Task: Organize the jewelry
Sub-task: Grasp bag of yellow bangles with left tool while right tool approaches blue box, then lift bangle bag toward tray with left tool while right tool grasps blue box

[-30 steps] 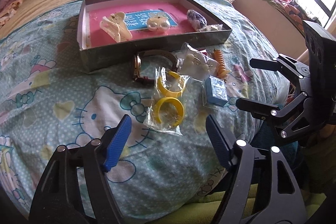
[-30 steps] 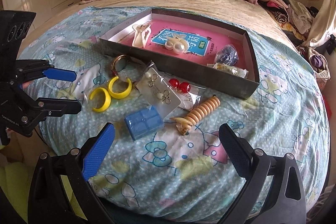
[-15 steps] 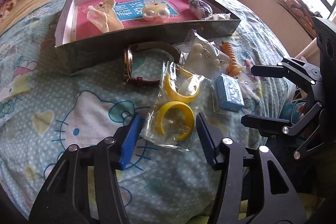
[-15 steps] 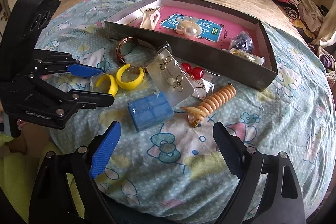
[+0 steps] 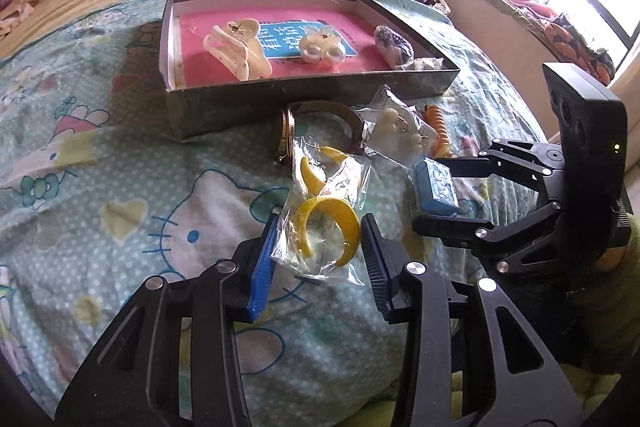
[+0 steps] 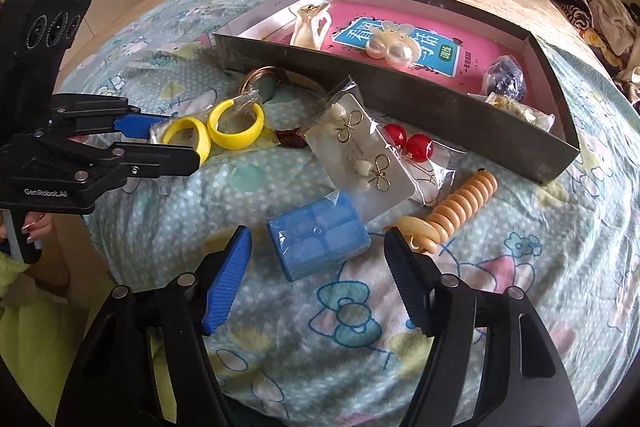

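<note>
A clear bag with two yellow hoop earrings lies on the patterned bedspread. My left gripper straddles it, jaws closing, and both blue pads touch the bag's sides; the left gripper also shows at the left of the right wrist view. A small blue box sits between the fingers of my right gripper, whose jaws are closing with a gap on each side. The left wrist view shows the right gripper around the blue box. Behind stands a dark tray with a pink floor.
The tray holds a cream hair claw, pearl earrings and small bags. In front lie a watch, a carded earring bag, red ball earrings and an orange spiral tie. Clothes are piled beyond.
Both grippers have come down and forward over the bedspread. The left jaws narrowed onto the yellow earring bag. The right jaws narrowed around the blue box.
</note>
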Demonstrator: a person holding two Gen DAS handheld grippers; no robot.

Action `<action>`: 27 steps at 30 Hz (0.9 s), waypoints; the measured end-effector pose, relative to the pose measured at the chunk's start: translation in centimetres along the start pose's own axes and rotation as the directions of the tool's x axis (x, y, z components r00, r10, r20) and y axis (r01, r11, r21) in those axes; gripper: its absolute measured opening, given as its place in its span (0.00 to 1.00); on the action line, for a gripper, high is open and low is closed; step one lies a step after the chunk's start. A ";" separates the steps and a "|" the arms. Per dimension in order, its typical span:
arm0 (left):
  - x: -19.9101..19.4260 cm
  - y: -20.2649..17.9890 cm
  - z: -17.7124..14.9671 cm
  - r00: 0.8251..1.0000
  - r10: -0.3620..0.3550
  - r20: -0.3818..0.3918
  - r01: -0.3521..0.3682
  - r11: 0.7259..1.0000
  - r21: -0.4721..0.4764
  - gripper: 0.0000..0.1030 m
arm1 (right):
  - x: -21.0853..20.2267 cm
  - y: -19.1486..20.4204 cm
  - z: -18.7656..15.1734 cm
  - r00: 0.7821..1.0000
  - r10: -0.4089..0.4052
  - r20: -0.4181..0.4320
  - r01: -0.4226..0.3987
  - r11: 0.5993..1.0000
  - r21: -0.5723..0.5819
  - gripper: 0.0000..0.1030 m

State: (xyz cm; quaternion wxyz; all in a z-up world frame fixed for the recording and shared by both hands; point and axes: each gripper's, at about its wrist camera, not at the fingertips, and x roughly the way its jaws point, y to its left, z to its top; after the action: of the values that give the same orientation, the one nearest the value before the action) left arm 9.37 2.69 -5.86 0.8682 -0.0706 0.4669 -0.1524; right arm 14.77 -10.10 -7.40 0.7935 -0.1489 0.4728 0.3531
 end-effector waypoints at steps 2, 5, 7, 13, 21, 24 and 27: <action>-0.1 -0.2 0.1 1.000 0.000 0.007 0.000 1.000 0.002 0.31 | 0.5 -0.1 0.2 1.000 0.005 -0.010 -0.005 1.000 0.004 0.58; -0.5 -0.3 0.2 1.000 -0.003 0.017 0.003 1.000 0.003 0.31 | 0.9 0.0 0.5 1.000 0.008 -0.011 -0.008 1.000 -0.002 0.50; -0.8 -0.4 0.3 1.000 -0.004 0.026 0.004 1.000 0.006 0.31 | 0.7 0.3 0.4 1.000 0.002 0.002 -0.002 1.000 -0.013 0.49; -2.4 -0.6 0.9 0.998 0.000 0.069 0.000 1.000 0.008 0.31 | -1.3 0.0 -0.2 0.998 0.003 0.067 -0.004 1.000 0.010 0.49; -4.2 -0.8 1.9 0.993 0.012 0.115 -0.014 1.000 0.015 0.31 | -4.2 -0.4 0.0 0.988 -0.027 0.149 0.022 0.999 0.036 0.49; -4.5 -0.8 2.3 0.992 0.014 0.127 -0.015 1.000 0.013 0.31 | -5.3 -0.6 0.2 0.983 -0.035 0.183 0.026 0.999 0.048 0.49; -4.9 -0.9 2.7 0.990 0.014 0.140 -0.016 1.000 0.012 0.31 | -6.2 -0.9 0.3 0.977 -0.043 0.211 0.031 0.998 0.060 0.49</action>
State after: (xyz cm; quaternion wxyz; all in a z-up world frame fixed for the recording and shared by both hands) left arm 8.95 3.36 -0.26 0.9004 -0.0717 0.4043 -0.1437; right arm 13.72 -13.23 -2.06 0.8496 -0.0966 0.3927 0.3386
